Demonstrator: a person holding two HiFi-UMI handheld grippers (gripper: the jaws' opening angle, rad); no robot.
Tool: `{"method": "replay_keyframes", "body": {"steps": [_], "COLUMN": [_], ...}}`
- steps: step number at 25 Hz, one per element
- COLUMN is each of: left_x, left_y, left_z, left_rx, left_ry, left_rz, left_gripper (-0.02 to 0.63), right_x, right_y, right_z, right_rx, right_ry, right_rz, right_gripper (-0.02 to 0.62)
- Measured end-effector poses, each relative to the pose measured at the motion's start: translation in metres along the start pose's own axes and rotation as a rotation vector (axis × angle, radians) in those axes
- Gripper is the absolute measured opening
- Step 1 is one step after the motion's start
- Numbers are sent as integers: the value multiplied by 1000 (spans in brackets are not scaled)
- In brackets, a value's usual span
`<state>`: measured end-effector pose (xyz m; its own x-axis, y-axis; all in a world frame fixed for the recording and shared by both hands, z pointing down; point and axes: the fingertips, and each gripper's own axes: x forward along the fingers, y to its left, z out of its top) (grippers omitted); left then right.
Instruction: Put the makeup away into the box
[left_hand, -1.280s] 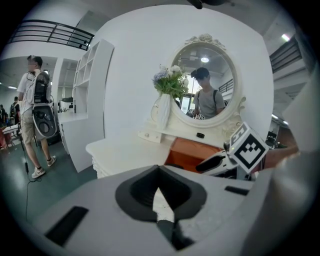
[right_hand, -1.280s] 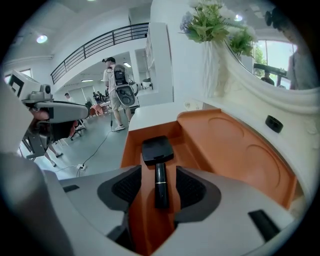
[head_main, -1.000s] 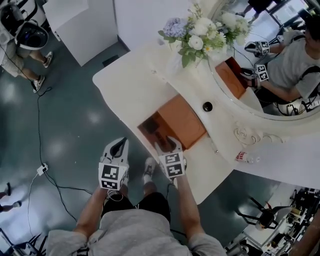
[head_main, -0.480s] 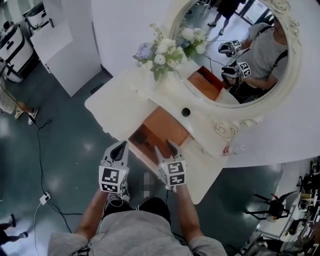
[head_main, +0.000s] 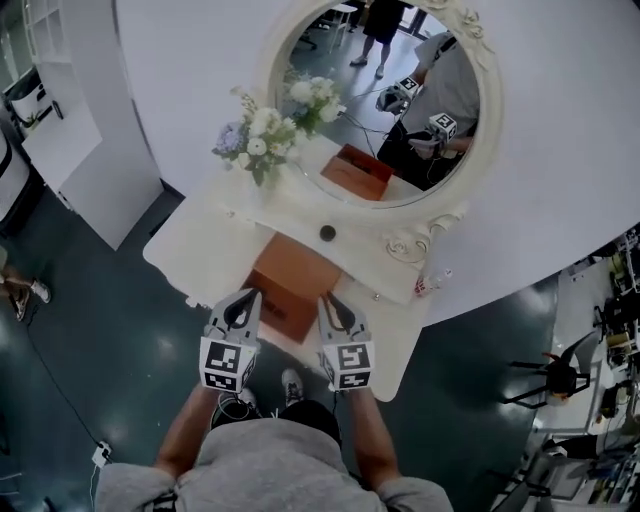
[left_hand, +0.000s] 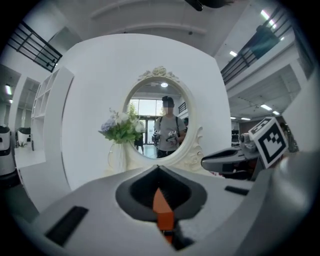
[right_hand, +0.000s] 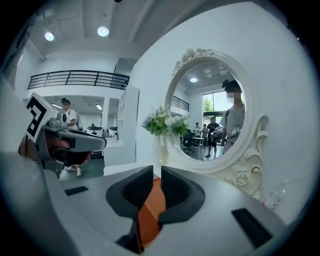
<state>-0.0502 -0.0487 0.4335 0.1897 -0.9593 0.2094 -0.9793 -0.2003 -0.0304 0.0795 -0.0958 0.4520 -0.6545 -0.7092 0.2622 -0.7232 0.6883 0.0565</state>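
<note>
A brown wooden box (head_main: 292, 285) lies on the white vanity table (head_main: 190, 250), its near end hidden behind my two grippers. No makeup shows in any view. My left gripper (head_main: 243, 302) hovers above the table's front edge, left of the box, with its jaws shut and empty (left_hand: 159, 170). My right gripper (head_main: 333, 304) hovers level with it on the box's right. Its jaws are closing: a narrow slit is left between the pads (right_hand: 156, 176) and nothing is in it. Both grippers point almost level toward the mirror.
An oval mirror (head_main: 400, 110) in an ornate white frame stands behind the table and reflects the person with both grippers. A vase of flowers (head_main: 255, 135) stands at the back left, a small black knob (head_main: 327, 232) behind the box, a small bottle (head_main: 430, 282) at right.
Both grippers have lifted up and away from the box. The right jaws have drawn nearly together. The head view has tilted up, so the whole mirror now shows.
</note>
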Motion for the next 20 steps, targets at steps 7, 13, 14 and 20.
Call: {"method": "replay_keyframes", "body": {"steps": [7,13,14,20], "left_x": [17,27,29,49], "left_y": [-33,-42,-42,-39], "left_z": [16,17,17,22], "left_rx": [38,47,48,43], "left_ry": [-21,-17,-15,-16], "left_rz": [-100,-129,-130,-114], "left_gripper": [0,0,0,0], "right_x": [-28,-32,-32,-16], "right_y": [-14,-29,-31,-47], "right_z": [1,-1,-1,-4], "right_rx": [13,20,18,12], "right_ry": [-23,-22,-23,-15], "right_rz": [-67,-97,-100,-103], "right_gripper": [18,17,17,17]}}
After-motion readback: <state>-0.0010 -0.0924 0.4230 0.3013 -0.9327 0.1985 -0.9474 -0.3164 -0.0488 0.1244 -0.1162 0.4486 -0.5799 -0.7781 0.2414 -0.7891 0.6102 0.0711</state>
